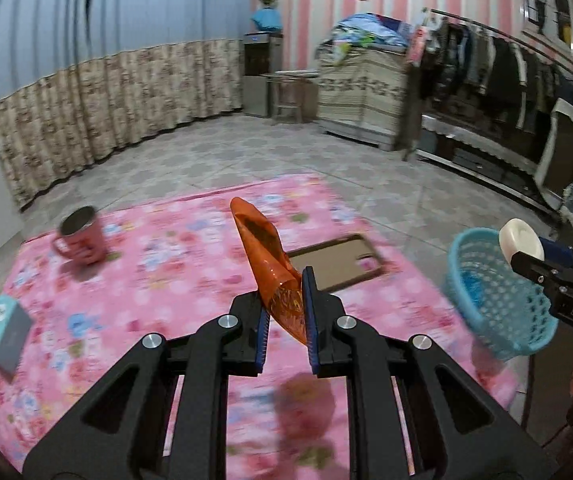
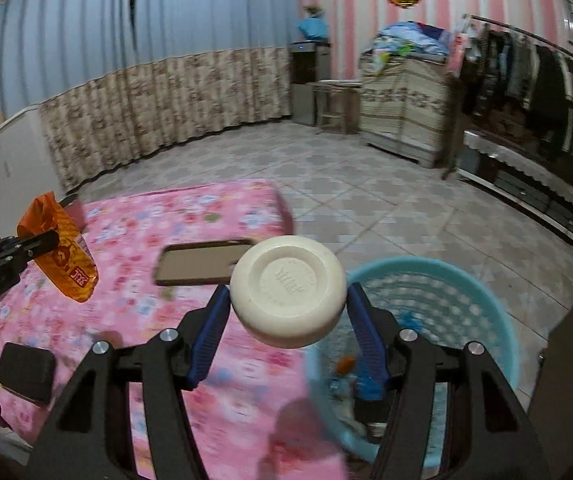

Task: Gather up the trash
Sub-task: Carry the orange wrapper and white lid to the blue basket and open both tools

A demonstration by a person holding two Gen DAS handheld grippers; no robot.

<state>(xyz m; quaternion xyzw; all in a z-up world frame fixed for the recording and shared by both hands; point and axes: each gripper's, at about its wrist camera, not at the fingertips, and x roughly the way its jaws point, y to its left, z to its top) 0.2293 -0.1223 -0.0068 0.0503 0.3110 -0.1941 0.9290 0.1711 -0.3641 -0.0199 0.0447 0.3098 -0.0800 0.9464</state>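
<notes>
My left gripper (image 1: 284, 304) is shut on an orange snack wrapper (image 1: 266, 256), held up above the pink flowered table cover (image 1: 158, 280); the wrapper also shows in the right wrist view (image 2: 60, 254). My right gripper (image 2: 286, 304) is shut on a round white soap bar (image 2: 288, 290), held above the table's right edge beside the light blue perforated basket (image 2: 446, 308). The soap (image 1: 520, 240) and the basket (image 1: 494, 292) also show at the right of the left wrist view. Some small scraps lie inside the basket.
On the table lie a brown phone case (image 1: 338, 262), a red mug (image 1: 80, 238) at the far left, a blue-grey booklet (image 1: 6, 336) and a black pad (image 2: 26, 372). Beyond are tiled floor, curtains, a cabinet and a clothes rack.
</notes>
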